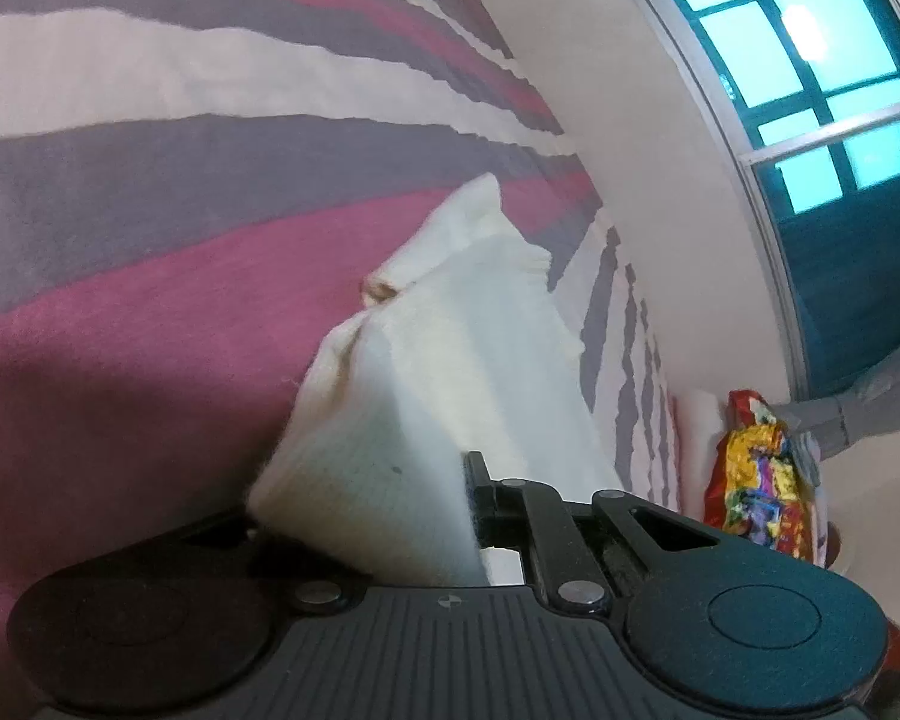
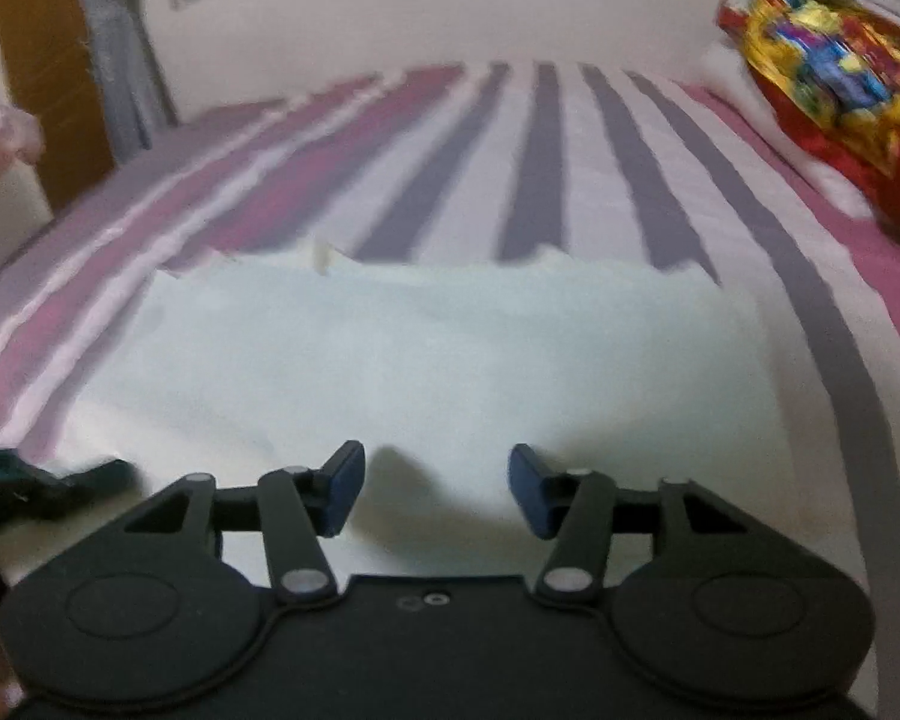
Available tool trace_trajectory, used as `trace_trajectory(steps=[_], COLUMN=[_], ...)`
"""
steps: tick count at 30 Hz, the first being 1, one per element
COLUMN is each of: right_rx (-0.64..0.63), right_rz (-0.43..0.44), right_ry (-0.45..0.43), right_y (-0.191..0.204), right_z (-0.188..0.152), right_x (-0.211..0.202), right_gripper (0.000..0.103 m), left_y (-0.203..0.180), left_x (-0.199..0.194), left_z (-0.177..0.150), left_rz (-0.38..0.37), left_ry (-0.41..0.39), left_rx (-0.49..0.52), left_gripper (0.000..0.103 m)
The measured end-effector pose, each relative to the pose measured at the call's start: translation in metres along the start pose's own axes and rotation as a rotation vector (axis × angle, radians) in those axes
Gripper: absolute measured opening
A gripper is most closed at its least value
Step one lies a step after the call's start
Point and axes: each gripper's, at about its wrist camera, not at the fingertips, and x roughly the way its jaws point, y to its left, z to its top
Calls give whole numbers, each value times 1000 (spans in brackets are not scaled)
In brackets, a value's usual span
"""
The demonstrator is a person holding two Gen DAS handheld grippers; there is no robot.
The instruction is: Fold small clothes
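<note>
A small white knit garment (image 2: 426, 360) lies spread on the striped bedsheet (image 2: 546, 150). My right gripper (image 2: 435, 492) is open and empty, its blue pads just above the garment's near edge. My left gripper (image 1: 450, 516) is shut on the garment's edge (image 1: 444, 372) and holds it lifted off the sheet; the cloth covers its left finger. The left gripper also shows at the left edge of the right wrist view (image 2: 48, 480), at the garment's near left corner.
A colourful red and yellow foil bag (image 2: 834, 72) lies on a white pillow at the bed's far right; it also shows in the left wrist view (image 1: 756, 480). A wall and window (image 1: 810, 60) lie beyond the bed. A pink cloth (image 2: 0, 138) is at the left.
</note>
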Motion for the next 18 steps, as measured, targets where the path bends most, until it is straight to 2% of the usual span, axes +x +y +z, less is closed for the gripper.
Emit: trace_trajectory(steps=[2,5,8,13,18], right_rx=[-69,-125,-109,-88,-86], right_rz=[-48,-82,-76,-51,-44], right_ry=[64,47,47,48,48], right_y=[9,18,14,9,9], right_z=[-8,-17,-19,-18,-19], right_x=[20,25,26,27,27], right_gripper=[53,54,55,55,55], left_y=[3,4,0,-27,-75], left_x=[0,4,4,-8,-10], left_z=[1,2,0,0,-5], left_rz=[-7,-2,-3,-24,-56], left_ry=[-1,-2,-10,-53,-41], left_rx=[-35,-35,-28,95,325], left_gripper=[8,9,8,8,8])
